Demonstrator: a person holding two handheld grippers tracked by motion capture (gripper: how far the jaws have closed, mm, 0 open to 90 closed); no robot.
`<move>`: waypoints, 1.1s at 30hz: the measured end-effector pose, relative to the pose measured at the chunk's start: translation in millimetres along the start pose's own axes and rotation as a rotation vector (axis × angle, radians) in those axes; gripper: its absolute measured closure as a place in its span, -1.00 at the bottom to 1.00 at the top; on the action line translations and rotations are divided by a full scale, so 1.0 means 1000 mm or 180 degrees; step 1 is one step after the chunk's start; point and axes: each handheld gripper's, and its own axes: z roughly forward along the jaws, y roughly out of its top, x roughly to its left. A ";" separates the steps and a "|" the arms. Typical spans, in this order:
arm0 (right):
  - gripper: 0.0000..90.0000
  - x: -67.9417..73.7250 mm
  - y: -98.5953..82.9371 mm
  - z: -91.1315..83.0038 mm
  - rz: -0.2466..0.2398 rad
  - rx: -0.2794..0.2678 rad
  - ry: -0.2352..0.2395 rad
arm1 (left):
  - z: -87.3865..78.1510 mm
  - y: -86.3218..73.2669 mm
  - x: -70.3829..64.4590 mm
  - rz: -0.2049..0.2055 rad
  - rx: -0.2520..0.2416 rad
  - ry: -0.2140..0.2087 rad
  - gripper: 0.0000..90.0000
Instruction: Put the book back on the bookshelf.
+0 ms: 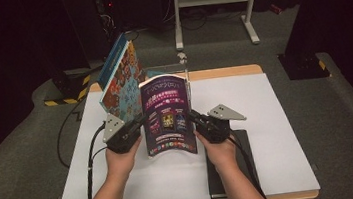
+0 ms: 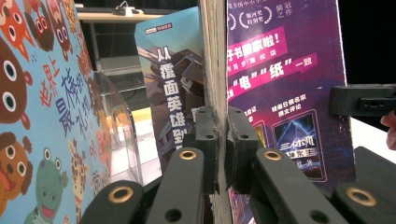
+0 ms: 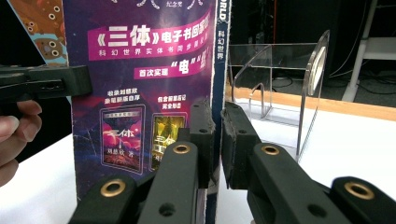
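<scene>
Purple and glossy, the magazine [image 1: 168,115] stands upright on the white counter [image 1: 267,119], pinched at both side edges: your left gripper [image 1: 139,124] is clamped on 1 edge, your right gripper [image 1: 194,119] on the spine side. It looks thin, light and floppy, its lower edge already bowing, so keep both grips low and close to the edges and move them together. Just behind it leans a patterned picture book [image 1: 121,83], beside a clear acrylic stand [image 3: 285,88]; a black notebook [image 1: 223,169] lies near your right wrist.
</scene>
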 end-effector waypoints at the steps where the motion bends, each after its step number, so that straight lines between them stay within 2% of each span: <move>1: 0.85 0.000 -0.001 0.000 -0.0006 -0.0003 -0.0007 | 0.000 -0.001 0.000 0.0016 -0.0012 0.0001 0.90; 9: 0.84 -0.002 -0.012 -0.001 0.0000 0.0045 -0.0013 | -0.002 -0.013 -0.003 0.0070 -0.0070 -0.0005 0.90; 20: 0.82 -0.002 -0.021 -0.016 0.0050 -0.0008 0.0009 | -0.016 -0.016 -0.010 0.0140 -0.0116 -0.0071 0.89; 25: 0.80 0.001 -0.026 -0.025 0.0012 -0.0025 0.0032 | -0.026 -0.020 -0.013 0.0172 -0.0137 -0.0092 0.88; 33: 0.73 0.015 -0.036 -0.040 -0.0045 -0.0091 0.0083 | -0.044 -0.026 -0.018 0.0178 -0.0129 -0.0077 0.87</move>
